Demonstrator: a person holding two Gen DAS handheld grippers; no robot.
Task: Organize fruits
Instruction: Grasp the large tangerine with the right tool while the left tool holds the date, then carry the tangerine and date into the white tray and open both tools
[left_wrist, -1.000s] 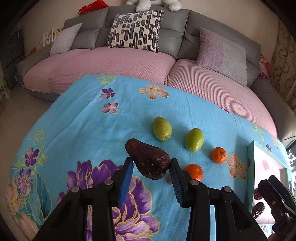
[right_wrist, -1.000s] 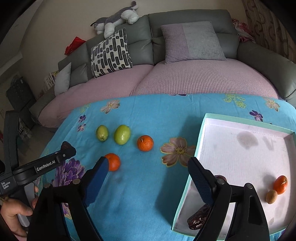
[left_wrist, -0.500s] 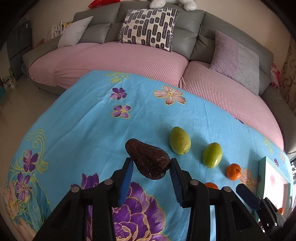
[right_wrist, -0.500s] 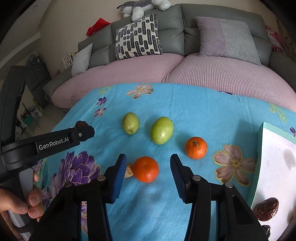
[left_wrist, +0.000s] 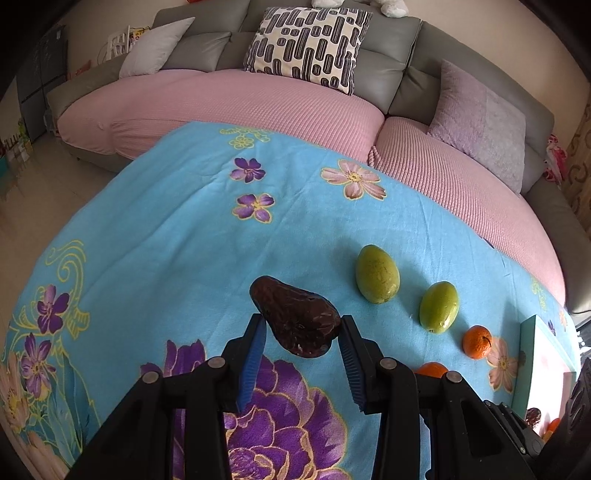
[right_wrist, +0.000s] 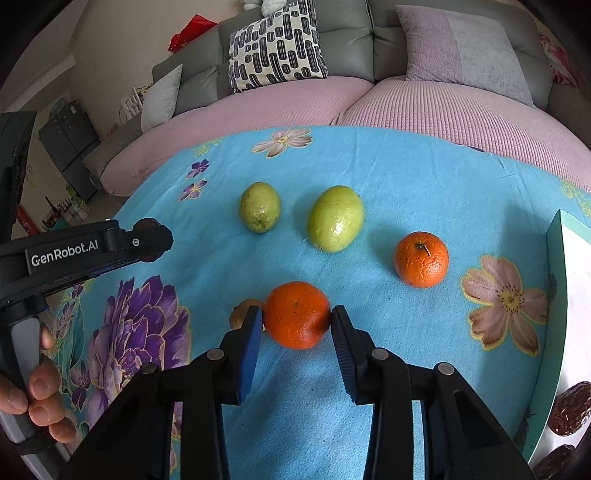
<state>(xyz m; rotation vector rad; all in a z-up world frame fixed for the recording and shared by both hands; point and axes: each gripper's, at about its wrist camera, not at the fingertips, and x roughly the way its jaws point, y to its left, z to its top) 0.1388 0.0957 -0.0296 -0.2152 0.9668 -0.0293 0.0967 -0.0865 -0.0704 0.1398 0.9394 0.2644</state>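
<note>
My left gripper (left_wrist: 301, 332) is shut on a dark brown wrinkled fruit (left_wrist: 295, 319), held above the blue flowered cloth (left_wrist: 184, 240). In the right wrist view my right gripper (right_wrist: 295, 321) has both blue pads against the sides of an orange (right_wrist: 295, 314) that rests on the cloth. A small brown fruit (right_wrist: 243, 314) lies just behind the left pad. Further back lie a second orange (right_wrist: 421, 258) and two green fruits (right_wrist: 259, 206) (right_wrist: 335, 218). The left gripper's tip (right_wrist: 147, 240) shows at the left, held by a hand (right_wrist: 37, 398).
A teal-rimmed white tray (right_wrist: 554, 295) sits at the right edge of the cloth with dark dates (right_wrist: 570, 408) inside. A pink-covered grey sofa (left_wrist: 258, 99) with cushions runs behind the table. Floor and shelving lie to the left.
My right gripper moved left from the tray to the near orange and narrowed onto it. The left gripper kept its hold on the dark fruit and shifted left.
</note>
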